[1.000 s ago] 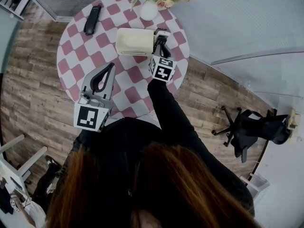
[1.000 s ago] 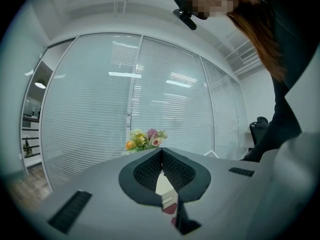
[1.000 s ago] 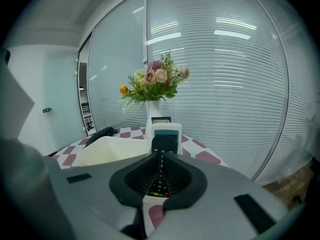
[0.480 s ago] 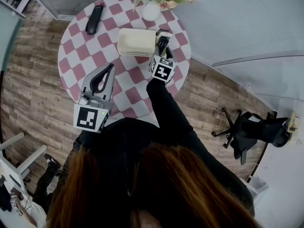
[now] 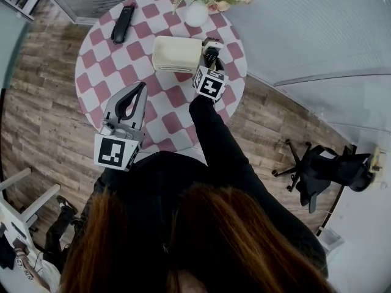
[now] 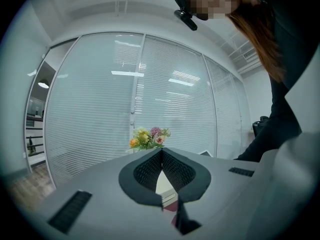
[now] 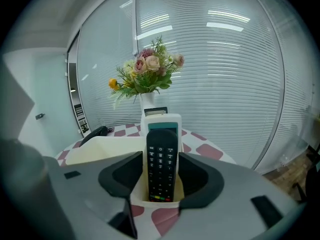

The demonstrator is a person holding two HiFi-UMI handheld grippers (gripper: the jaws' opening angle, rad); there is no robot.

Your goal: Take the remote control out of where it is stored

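Though newly apart, right gripper (image 7: 160, 156) fingers (image 7: 120, 176) empty, astride slim, perhaps plastic, black remote (image 7: 161, 176).

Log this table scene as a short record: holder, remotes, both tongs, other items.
Table: round, pink-and-white checked cloth
Holder: cream box on the table's far half
Black remote: upright in the holder's end slot, buttons facing the right tongs
White remote: upright behind it
Right tongs: open, jaws have just been opening, one either side of the black remote, not pressing it
Left tongs: shut, empty, over the table's near edge
Others: vase of flowers at far edge; long black object lying far left
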